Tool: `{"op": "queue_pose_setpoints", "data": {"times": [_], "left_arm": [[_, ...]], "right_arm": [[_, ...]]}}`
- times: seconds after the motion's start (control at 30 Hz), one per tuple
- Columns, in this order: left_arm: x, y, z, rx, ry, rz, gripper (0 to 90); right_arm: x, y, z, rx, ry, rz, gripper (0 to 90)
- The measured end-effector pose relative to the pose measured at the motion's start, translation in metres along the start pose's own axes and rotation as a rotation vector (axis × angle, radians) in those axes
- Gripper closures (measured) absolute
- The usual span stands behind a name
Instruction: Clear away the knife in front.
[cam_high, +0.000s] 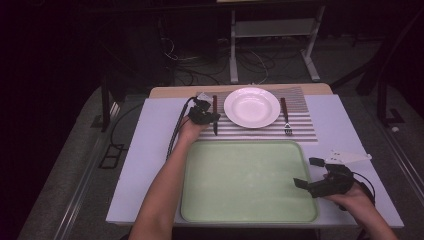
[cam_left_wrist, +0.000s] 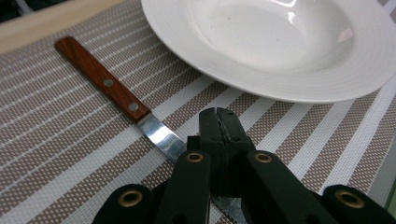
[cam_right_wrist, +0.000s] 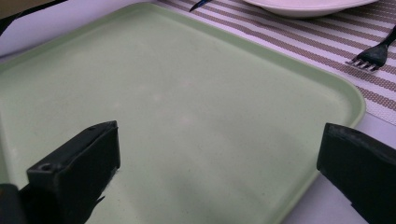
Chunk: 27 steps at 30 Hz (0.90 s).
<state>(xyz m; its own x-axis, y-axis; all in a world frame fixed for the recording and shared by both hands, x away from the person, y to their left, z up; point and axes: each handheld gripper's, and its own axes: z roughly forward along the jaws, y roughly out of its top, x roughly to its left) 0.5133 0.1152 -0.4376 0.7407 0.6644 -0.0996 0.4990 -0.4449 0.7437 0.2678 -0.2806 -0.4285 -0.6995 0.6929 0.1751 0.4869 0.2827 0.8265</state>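
A wood-handled knife (cam_high: 215, 107) (cam_left_wrist: 102, 79) lies on the striped placemat (cam_high: 300, 131) left of the white plate (cam_high: 251, 107) (cam_left_wrist: 280, 46). My left gripper (cam_high: 212, 118) (cam_left_wrist: 219, 116) sits low on the mat over the blade. Its jaws are shut against each other, and the blade runs underneath them; I cannot tell whether they touch it. A fork (cam_high: 286, 117) (cam_right_wrist: 371, 56) lies right of the plate. My right gripper (cam_high: 307, 172) (cam_right_wrist: 219, 154) stands open over the right edge of the bare green tray (cam_high: 250, 210) (cam_right_wrist: 187, 93), with nothing between its fingers.
The tray takes up the near middle of the white table (cam_high: 145, 150), and the placemat lies just behind it. A wooden strip (cam_high: 165, 92) runs along the table's far edge. Beyond it, a metal frame (cam_high: 272, 30) and cables stand on the floor.
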Motion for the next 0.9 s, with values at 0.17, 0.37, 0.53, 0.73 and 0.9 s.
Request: {"op": "queue_pose_setpoints", "data": {"times": [0.17, 0.37, 0.53, 0.73, 0.9], "left_arm": [[0.001, 0.001, 0.006, 0.011, 0.005, -0.004, 89.5], [0.003, 0.003, 0.014, 0.043, 0.014, 0.000, 89.5], [0.003, 0.000, 0.018, 0.055, 0.005, -0.014, 89.5], [0.004, -0.001, 0.017, 0.059, 0.008, -0.027, 89.6], [0.009, -0.002, 0.013, 0.074, 0.023, -0.039, 89.6]], "right_arm": [[0.000, 0.000, 0.000, -0.001, 0.001, 0.001, 0.0], [0.000, 0.000, 0.000, -0.001, 0.001, 0.003, 0.0], [0.000, 0.000, -0.001, -0.003, 0.001, 0.002, 0.0], [0.000, 0.000, -0.001, -0.003, 0.000, 0.004, 0.0], [0.000, 0.000, -0.001, -0.003, 0.000, 0.005, 0.0]]}}
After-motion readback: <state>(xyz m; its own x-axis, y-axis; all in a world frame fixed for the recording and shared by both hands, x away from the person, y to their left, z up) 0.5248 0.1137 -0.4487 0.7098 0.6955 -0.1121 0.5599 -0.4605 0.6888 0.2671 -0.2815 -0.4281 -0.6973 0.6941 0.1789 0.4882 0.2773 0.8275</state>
